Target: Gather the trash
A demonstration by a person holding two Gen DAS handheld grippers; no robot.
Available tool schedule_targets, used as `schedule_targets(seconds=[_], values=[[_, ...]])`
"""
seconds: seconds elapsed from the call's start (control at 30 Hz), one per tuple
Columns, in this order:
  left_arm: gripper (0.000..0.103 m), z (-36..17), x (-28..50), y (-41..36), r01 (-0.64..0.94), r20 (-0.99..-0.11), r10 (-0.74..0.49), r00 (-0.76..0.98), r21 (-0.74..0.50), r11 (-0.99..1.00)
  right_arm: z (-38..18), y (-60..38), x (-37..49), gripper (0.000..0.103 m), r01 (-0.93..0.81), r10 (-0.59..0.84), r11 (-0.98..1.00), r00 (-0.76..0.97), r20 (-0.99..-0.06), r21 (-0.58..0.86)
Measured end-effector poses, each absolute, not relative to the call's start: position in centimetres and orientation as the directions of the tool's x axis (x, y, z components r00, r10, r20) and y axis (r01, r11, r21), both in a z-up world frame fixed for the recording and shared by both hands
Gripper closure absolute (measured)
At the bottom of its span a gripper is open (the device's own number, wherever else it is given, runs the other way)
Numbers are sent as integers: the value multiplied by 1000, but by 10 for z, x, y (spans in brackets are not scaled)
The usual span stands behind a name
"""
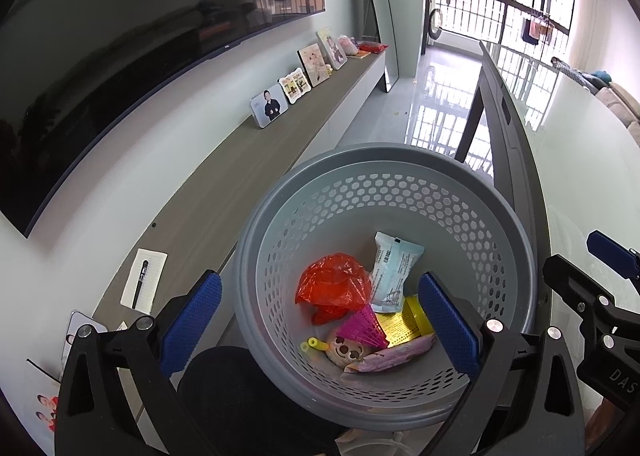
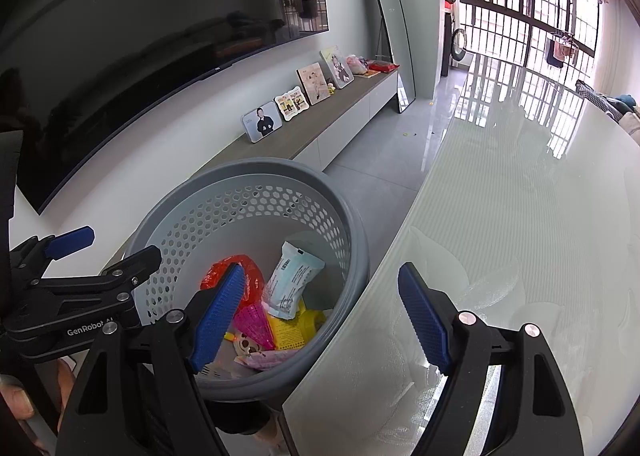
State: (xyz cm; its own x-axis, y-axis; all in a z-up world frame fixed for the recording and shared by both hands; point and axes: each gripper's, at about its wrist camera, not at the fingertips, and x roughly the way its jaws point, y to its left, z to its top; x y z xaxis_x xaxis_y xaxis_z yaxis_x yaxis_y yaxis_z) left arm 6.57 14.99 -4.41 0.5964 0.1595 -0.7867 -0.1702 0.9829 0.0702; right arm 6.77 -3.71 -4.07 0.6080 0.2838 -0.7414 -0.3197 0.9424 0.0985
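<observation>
A grey perforated trash basket [image 1: 400,160] stands beside the glass table, also in the right wrist view [image 2: 352,240]. Inside lie a red plastic bag [image 1: 332,284], a pale blue wrapper [image 1: 392,272], a yellow packet [image 1: 404,324], a pink item [image 1: 360,328] and a pink wrapper [image 1: 392,358]. My left gripper [image 1: 320,320] is open and empty, held over the basket's mouth. My right gripper [image 2: 324,316] is open and empty, over the basket's right rim and the table edge. The right gripper shows at the right of the left wrist view [image 1: 592,280].
A white glass table [image 2: 520,236] fills the right side. A low TV console [image 1: 224,192] runs along the wall with photo frames [image 1: 269,105], a notepad with a pen [image 1: 143,281], and a large TV [image 1: 100,56] above. A black chair seat [image 1: 240,396] sits below the basket.
</observation>
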Motion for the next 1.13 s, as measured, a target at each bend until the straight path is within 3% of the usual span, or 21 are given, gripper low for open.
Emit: schedule_targets(seconds=[1.13], values=[[6,-44,65,149,-178,-781,177,599,86,980,-41,-37,68,27,-321,284,942,607,-742,99]])
